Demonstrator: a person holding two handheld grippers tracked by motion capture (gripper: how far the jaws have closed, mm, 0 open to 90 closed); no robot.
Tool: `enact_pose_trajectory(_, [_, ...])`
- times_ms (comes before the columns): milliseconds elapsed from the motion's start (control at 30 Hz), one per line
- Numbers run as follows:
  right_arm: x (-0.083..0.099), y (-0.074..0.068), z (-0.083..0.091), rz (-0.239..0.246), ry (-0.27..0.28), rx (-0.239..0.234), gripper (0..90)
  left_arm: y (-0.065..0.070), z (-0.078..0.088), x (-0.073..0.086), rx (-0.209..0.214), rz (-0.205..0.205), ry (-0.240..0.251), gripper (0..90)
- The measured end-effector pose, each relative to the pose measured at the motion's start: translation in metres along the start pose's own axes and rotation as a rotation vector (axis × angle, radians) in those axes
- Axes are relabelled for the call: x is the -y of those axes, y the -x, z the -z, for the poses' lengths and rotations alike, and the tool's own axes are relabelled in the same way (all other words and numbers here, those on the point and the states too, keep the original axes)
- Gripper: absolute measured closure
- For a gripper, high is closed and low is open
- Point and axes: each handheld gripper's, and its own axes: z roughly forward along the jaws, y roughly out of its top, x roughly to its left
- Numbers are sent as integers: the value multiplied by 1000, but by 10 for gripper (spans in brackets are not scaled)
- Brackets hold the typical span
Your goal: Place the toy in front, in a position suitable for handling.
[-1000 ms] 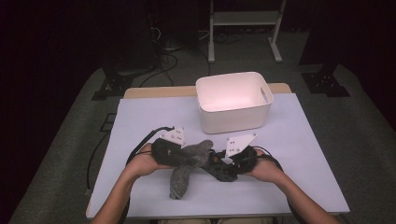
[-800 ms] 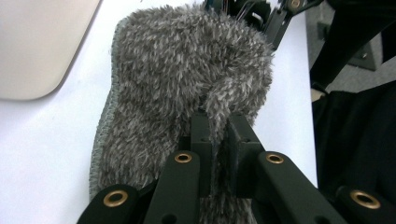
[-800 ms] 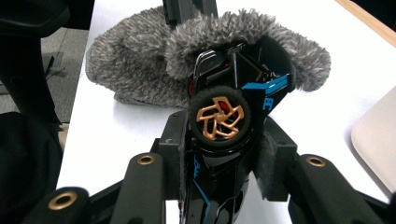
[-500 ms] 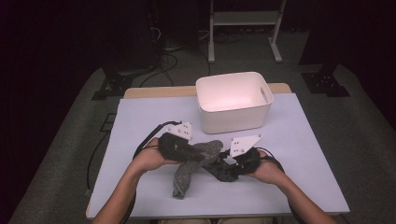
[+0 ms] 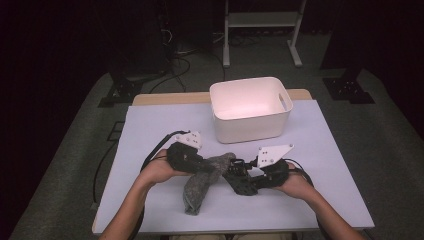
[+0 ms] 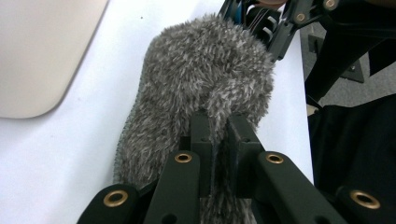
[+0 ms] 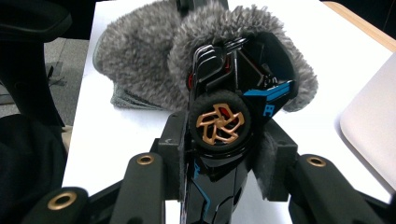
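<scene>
- Two grippers are met over the near-middle of the table (image 5: 150, 125), with a fuzzy grey sock (image 5: 202, 180) stretched between them.
- Left gripper (image 6: 219, 140) is clenched on a pinch of sock fabric; the jaws are pressed nearly together, so the cuff is anchored and kept from sliding.
- Right gripper (image 7: 224, 154) is grasping a black toy car (image 7: 233, 116) across its body, nose aimed into the sock mouth; a flap of fuzz looks to be trapped against one jaw, though this is hard to confirm.
- Car front is already ringed by the cuff, rear wheel still outside; the car is judged to be partway stuffed in.
- Sock: soft, long shaggy pile, knit backing at the edge, limp, toe end lying flat on the table.
- Car: hard glossy plastic, blue trim, rubbery tyre, copper spoked rim.
- White bin (image 5: 250, 107) is parked behind, well apart: smooth, rounded corners, cut-out handle.
</scene>
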Motion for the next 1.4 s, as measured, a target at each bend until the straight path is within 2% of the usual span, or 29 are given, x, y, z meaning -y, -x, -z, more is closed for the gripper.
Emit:
enact_pose_trajectory(100, [-1,-2,-2,3,0,6,591,1,-6,-8,31,-10,26,833])
enact_pose_trajectory(167, [-2,-3,-3,10,-4,10,591,3,-6,-15,18,-30,16,833])
enact_pose_trajectory(233, [-1,-1,-2,1,3,5,591,5,-4,-19,37,-42,28,833])
enact_pose_trajectory(300, [0,-1,-1,-4,9,4,591,7,-3,-23,23,-61,8,833])
enact_pose_trajectory(400, [3,0,1,-22,19,3,592,5,0,-23,10,-52,8,833])
enact_pose_trajectory(533, [9,3,7,-63,39,2,592,0,9,-14,-11,-27,3,832])
enact_pose_trajectory(700, [11,5,13,-65,24,2,590,-3,18,-4,-22,0,14,832])
enact_pose_trajectory(1000, [-4,0,3,17,-54,5,584,8,-6,-22,32,-62,-3,832])
enact_pose_trajectory(1133, [-2,2,-1,10,-90,15,550,8,-9,-25,41,-61,-2,832])
enact_pose_trajectory(1233, [4,4,-3,-13,-79,8,549,7,-9,-24,38,-61,-7,831])
enact_pose_trajectory(1400, [9,5,-8,-18,-64,10,551,6,-7,-20,29,-51,-10,830])
